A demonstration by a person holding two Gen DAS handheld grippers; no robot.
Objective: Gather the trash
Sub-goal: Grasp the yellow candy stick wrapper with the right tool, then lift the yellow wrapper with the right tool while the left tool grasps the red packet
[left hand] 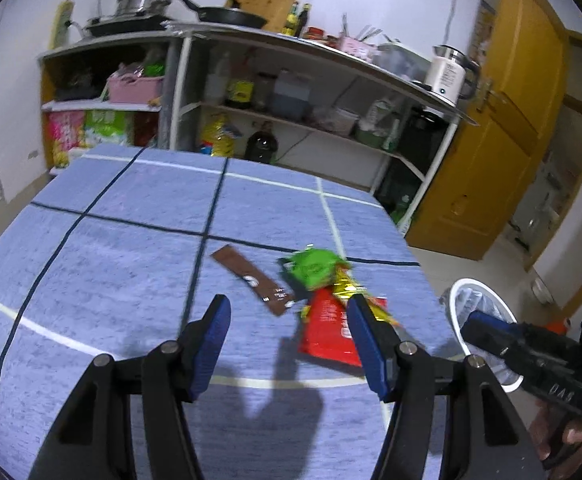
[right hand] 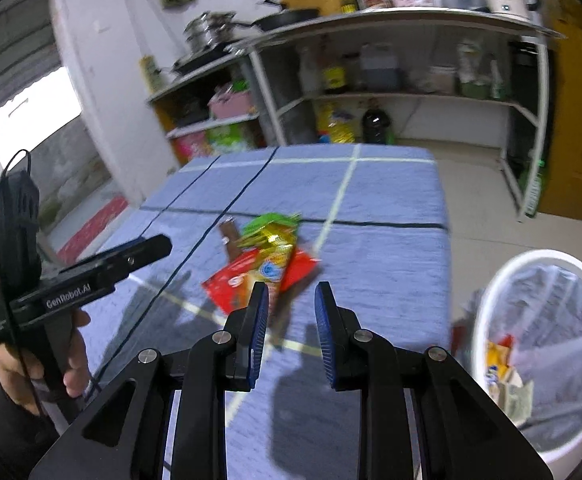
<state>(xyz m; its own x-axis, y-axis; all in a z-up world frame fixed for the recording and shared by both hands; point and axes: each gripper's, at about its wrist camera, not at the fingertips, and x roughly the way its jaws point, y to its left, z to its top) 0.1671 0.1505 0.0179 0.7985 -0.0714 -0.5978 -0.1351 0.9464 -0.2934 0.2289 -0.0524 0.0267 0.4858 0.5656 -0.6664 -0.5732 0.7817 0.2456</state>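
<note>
Four wrappers: one brown (left hand: 253,280), one green (left hand: 313,268), one gold (left hand: 347,286), one red (left hand: 329,334); one bin (right hand: 539,344).

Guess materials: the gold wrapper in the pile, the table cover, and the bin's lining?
Gold wrapper: metallised foil or film, glossy; it throws bright glints and holds sharp creases.
Table cover: woven or flannel-like cloth, matte; a fuzzy mottled blue with lines printed or woven in, no shine.
Bin lining: thin translucent plastic bag; it shows wrinkled streaks, and trash shows inside it.
</note>
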